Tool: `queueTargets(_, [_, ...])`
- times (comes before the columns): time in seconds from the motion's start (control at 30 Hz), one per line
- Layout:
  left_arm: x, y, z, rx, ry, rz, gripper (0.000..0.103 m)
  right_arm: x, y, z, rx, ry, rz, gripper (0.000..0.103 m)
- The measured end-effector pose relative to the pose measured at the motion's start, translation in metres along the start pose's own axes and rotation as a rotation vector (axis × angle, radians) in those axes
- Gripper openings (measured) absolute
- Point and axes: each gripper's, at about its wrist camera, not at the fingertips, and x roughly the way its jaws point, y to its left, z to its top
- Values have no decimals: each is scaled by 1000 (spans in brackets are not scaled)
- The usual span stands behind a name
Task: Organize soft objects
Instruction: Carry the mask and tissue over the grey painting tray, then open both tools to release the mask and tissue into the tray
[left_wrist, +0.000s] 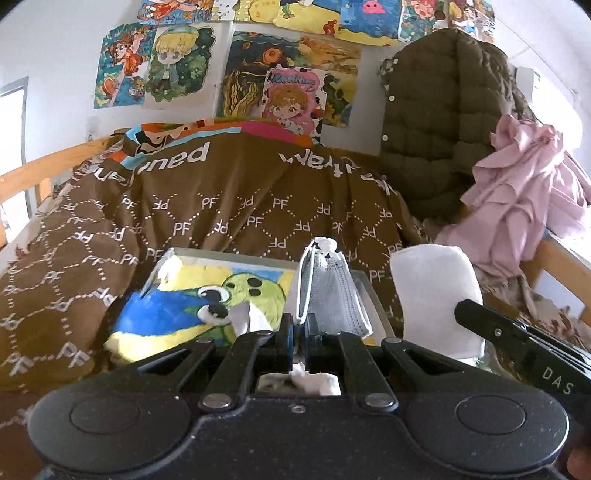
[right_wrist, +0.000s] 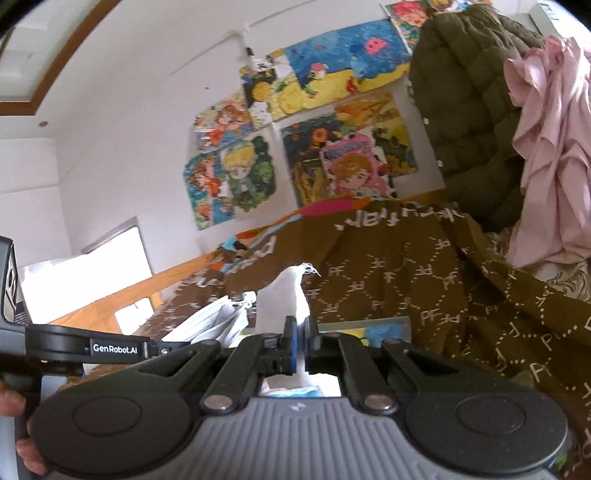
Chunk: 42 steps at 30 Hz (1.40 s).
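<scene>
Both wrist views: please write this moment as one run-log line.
left gripper: shut on pale blue pleated face mask | right gripper: shut on white cloth | below: brown patterned blanket

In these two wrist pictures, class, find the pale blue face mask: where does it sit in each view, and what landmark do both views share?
Left wrist view: the face mask stands centre, pinched in the left gripper, above the painted canvas.
Right wrist view: the face mask shows left of centre, beside the white cloth pinched in the right gripper.
Shared landmark: the olive quilted jacket hanging at upper right.
</scene>
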Motion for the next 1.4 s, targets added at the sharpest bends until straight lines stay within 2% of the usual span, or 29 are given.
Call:
queueTargets(0.27, [70, -9, 0, -44, 50, 36, 5, 49, -34, -17, 54, 108, -69, 4])
queueTargets(0.47, [103, -16, -7, -72, 92, 32, 5, 65, -44, -27, 76, 149, -70, 4])
queueTargets(0.77, [129, -19, -11, -81, 116, 58, 5, 85, -56, -29, 92, 167, -77, 4])
queueTargets(1.03, [152, -15, -16, -92, 180, 85, 5, 102, -65, -34, 120, 194, -59, 4])
queueTargets(1.2, [157, -13, -20, -85, 191, 90, 5, 107, -61, -35, 94, 213, -65, 4])
queueTargets(1.4, [156, -14, -22, -85, 202, 89, 7, 109, -57, -34, 70, 242, -93, 10])
